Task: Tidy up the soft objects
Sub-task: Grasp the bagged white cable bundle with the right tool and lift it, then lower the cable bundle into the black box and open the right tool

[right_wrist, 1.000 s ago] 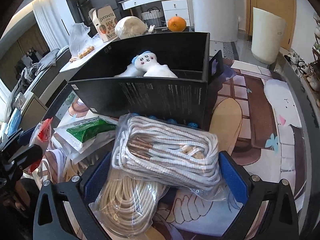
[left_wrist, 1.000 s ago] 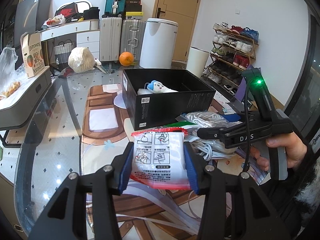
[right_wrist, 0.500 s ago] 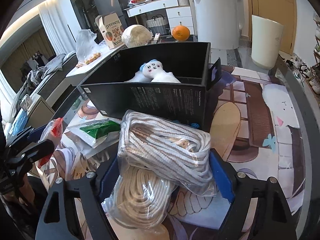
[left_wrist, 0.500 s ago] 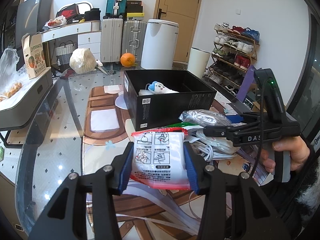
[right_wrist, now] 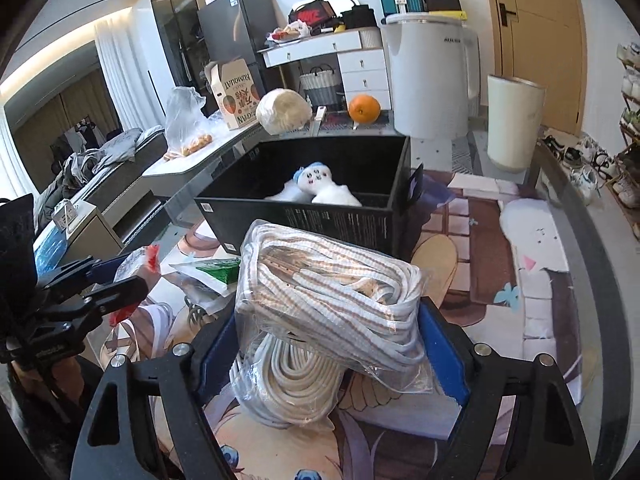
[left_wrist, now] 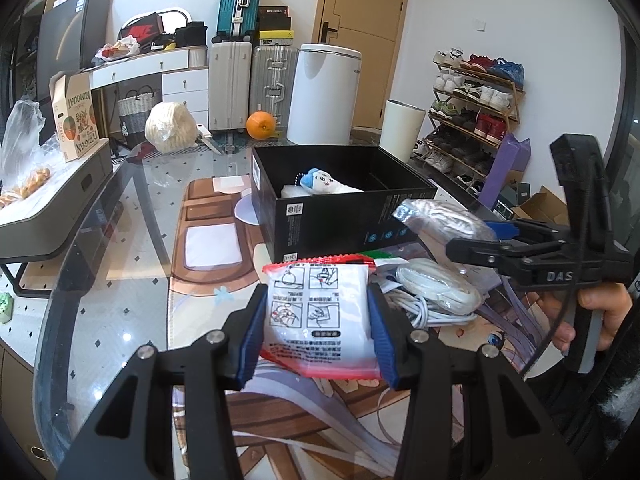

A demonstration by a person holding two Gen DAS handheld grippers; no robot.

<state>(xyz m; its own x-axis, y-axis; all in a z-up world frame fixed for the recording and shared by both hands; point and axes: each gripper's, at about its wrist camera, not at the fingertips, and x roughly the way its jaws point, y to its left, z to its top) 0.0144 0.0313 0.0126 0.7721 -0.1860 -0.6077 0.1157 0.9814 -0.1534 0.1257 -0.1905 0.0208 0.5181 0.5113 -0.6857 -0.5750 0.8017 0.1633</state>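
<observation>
Two grips loaded. Left gripper (left_wrist: 316, 328) clamped on packet (left_wrist: 318, 322), held level above the table (left_wrist: 132, 216), short of the box (left_wrist: 340, 216). Right gripper (right_wrist: 332, 344) pinching bagged cord (right_wrist: 332, 300), raised near the box's front wall, likely staged for drop-in. Beyond: plush toy (right_wrist: 320, 184) already inside. Spare cord bundle (left_wrist: 436, 292) left on table.

White packet (left_wrist: 318, 316), red-edged, printed with instruction pictures, sat upright between my left fingers (left_wrist: 251, 334). Clear bag of striped laces (right_wrist: 328, 300) was lifted, pinched between my right fingers (right_wrist: 442, 354). Second white cord coil (right_wrist: 294, 384) lay on mat below it. White plush toy (right_wrist: 316, 184) lay inside black box (right_wrist: 320, 216).
</observation>
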